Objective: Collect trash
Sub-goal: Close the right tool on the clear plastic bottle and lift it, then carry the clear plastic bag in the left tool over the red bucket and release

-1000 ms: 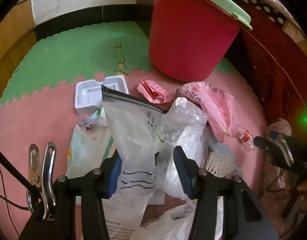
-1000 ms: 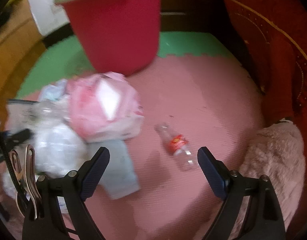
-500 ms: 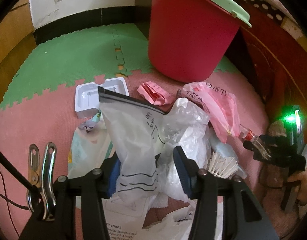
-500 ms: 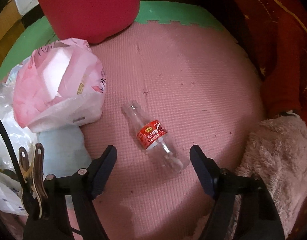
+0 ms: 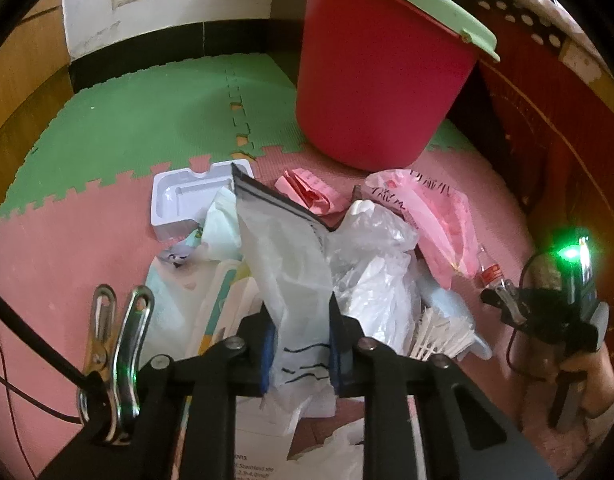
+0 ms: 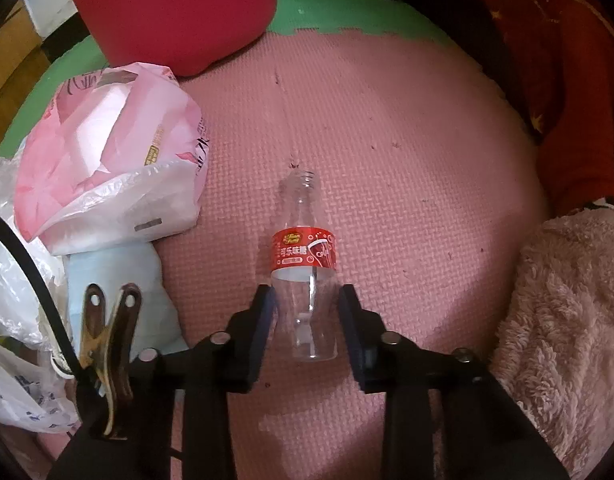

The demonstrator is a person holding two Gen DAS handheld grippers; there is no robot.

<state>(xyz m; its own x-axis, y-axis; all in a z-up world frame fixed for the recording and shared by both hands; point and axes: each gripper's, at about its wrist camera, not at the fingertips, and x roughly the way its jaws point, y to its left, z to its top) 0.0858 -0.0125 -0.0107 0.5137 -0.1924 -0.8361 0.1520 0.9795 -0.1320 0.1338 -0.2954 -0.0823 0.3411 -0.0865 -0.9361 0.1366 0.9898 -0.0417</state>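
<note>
A heap of trash lies on the pink foam mat (image 6: 407, 140). From it a clear zip bag (image 5: 283, 248) with a black strip stands up. My left gripper (image 5: 301, 312) is closing its jaws, and the blue pads (image 5: 267, 344) press the bag's lower part. A small clear plastic bottle (image 6: 305, 256) with a red label lies on the mat, neck pointing away. My right gripper (image 6: 307, 296) is closing too, its pads against both sides of the bottle's base. The left wrist view shows that gripper (image 5: 503, 300) low at the right, at the bottle (image 5: 491, 270).
A red bucket (image 5: 379, 92) with a green rim stands behind the heap. Around the zip bag lie a pink bag (image 5: 439, 208), crumpled pink paper (image 5: 307, 192), a white plastic tray (image 5: 187, 200) and clear bags (image 5: 371, 264). A fluffy pink cloth (image 6: 567, 320) lies right of the bottle.
The left jaws have closed onto the zip bag without the hand moving. The right gripper came down over the bottle and its wide-open jaws narrowed onto it.
</note>
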